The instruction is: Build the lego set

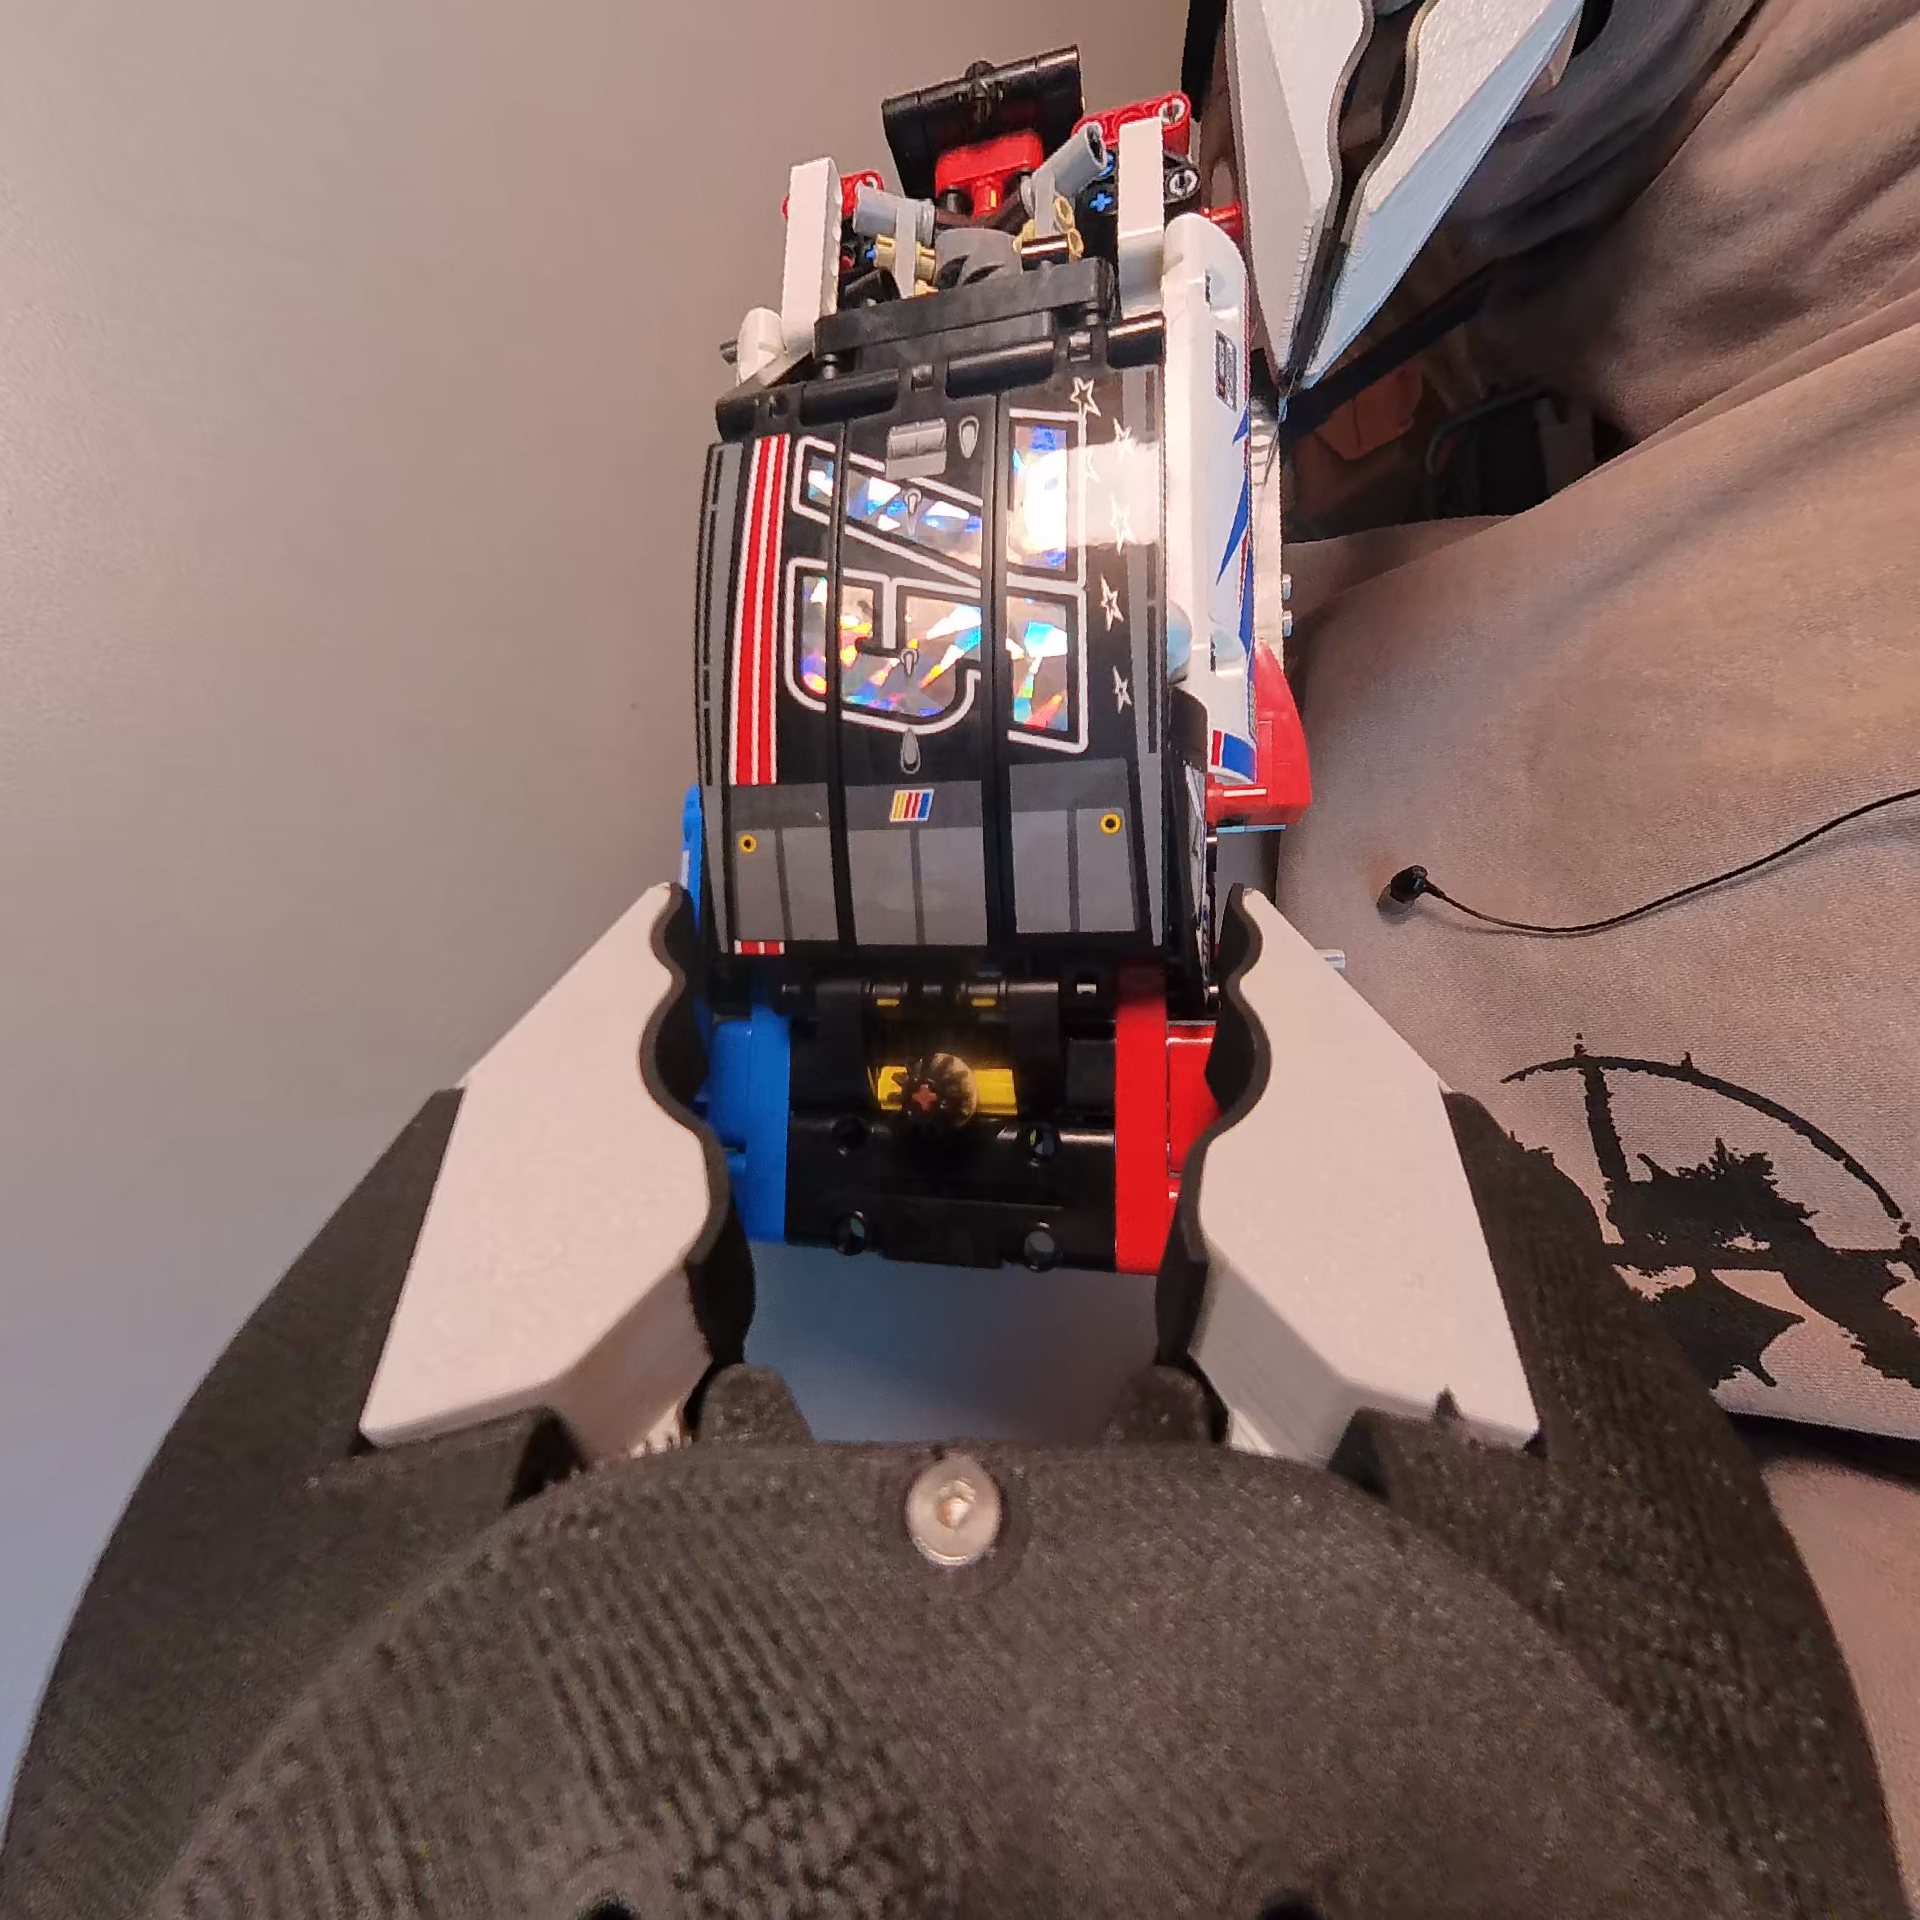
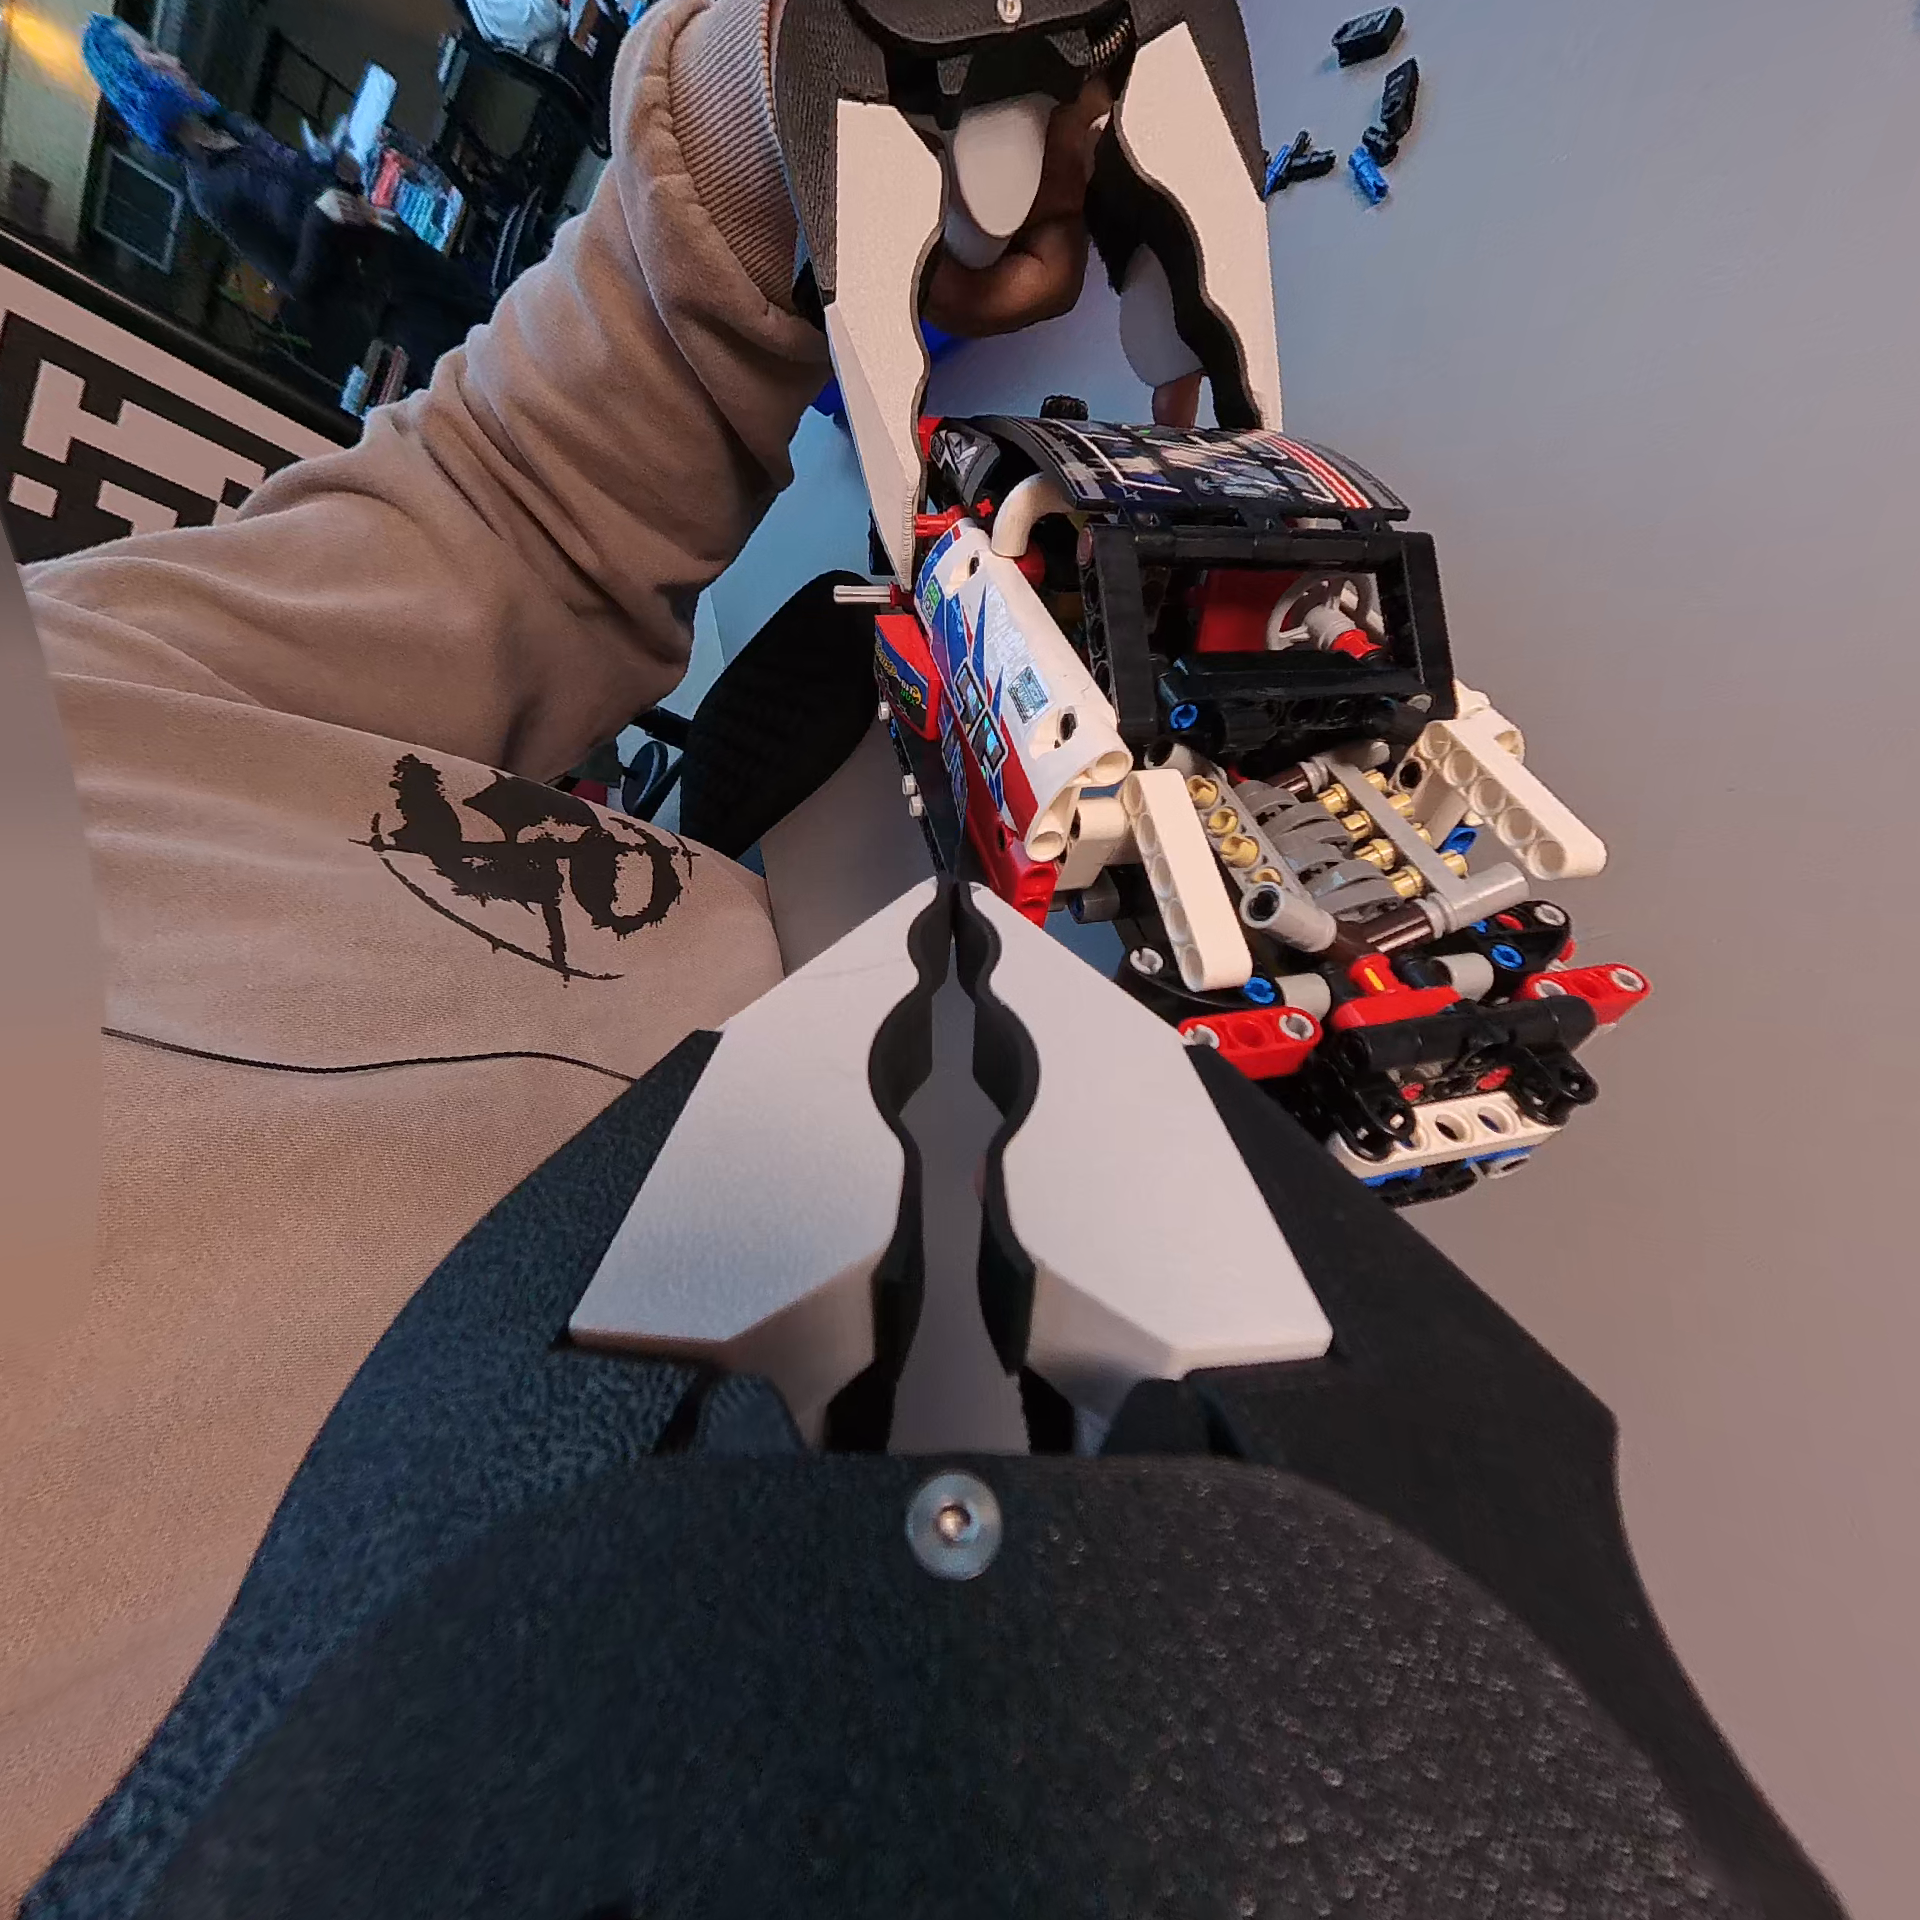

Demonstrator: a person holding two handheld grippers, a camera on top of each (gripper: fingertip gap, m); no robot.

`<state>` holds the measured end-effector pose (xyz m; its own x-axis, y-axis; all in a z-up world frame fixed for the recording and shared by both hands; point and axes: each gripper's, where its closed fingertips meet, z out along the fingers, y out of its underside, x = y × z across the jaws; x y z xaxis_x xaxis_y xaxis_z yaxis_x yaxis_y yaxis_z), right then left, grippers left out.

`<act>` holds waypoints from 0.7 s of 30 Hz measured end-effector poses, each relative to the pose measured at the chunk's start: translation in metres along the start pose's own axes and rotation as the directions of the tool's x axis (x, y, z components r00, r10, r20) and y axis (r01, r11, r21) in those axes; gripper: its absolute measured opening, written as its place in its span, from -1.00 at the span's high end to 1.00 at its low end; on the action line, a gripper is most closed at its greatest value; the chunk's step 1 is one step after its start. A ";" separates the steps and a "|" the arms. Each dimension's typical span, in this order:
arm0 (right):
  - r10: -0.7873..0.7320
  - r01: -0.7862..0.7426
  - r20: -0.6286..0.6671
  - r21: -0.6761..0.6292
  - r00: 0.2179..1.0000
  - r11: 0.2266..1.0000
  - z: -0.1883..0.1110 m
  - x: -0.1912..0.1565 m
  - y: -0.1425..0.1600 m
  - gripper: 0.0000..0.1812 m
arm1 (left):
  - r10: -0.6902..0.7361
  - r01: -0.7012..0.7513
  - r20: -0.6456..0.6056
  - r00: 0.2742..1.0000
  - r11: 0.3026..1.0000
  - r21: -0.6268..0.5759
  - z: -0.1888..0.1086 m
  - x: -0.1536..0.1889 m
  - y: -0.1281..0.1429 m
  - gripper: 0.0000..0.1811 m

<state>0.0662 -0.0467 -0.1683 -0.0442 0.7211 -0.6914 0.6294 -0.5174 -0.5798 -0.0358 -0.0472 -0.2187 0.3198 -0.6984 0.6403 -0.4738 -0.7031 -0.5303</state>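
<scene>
The lego car (image 1: 935, 623) has a black roof with shiny stickers, white and red sides and an open engine at its far end. My left gripper (image 1: 956, 1049) is shut on its near end, one finger on the blue side and one on the red side, and holds it in the air. In the right wrist view the car (image 2: 1278, 790) hangs from the left gripper (image 2: 1075, 468), nose toward the camera. My right gripper (image 2: 954, 904) is shut, with nothing visible between its pads, its tips just beside the car's red lower side edge.
A person's beige hooded top with a black print (image 2: 520, 862) fills the left of the right wrist view. Several loose black and blue lego pieces (image 2: 1371, 104) lie on the pale table (image 2: 1714, 520) far behind the car. A thin black cable (image 1: 1558, 914) lies on the top. Tip to tip, the grippers are about 12 cm apart.
</scene>
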 end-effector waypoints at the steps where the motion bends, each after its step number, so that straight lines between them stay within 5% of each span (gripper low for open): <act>1: 0.002 -0.002 0.002 0.002 1.000 1.000 0.000 0.000 0.000 1.00 | 0.000 0.000 0.000 1.000 1.000 0.000 0.000 0.000 0.000 -0.08; 21: -0.048 0.037 0.116 0.092 0.992 0.995 0.000 -0.024 -0.016 1.00 | -0.008 0.008 -0.014 1.000 1.000 0.004 -0.001 0.000 0.000 -0.08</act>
<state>0.0573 -0.0557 -0.1422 -0.1638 0.6867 -0.7082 0.5531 -0.5305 -0.6423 -0.0362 -0.0466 -0.2183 0.3124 -0.6909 0.6520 -0.4676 -0.7092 -0.5275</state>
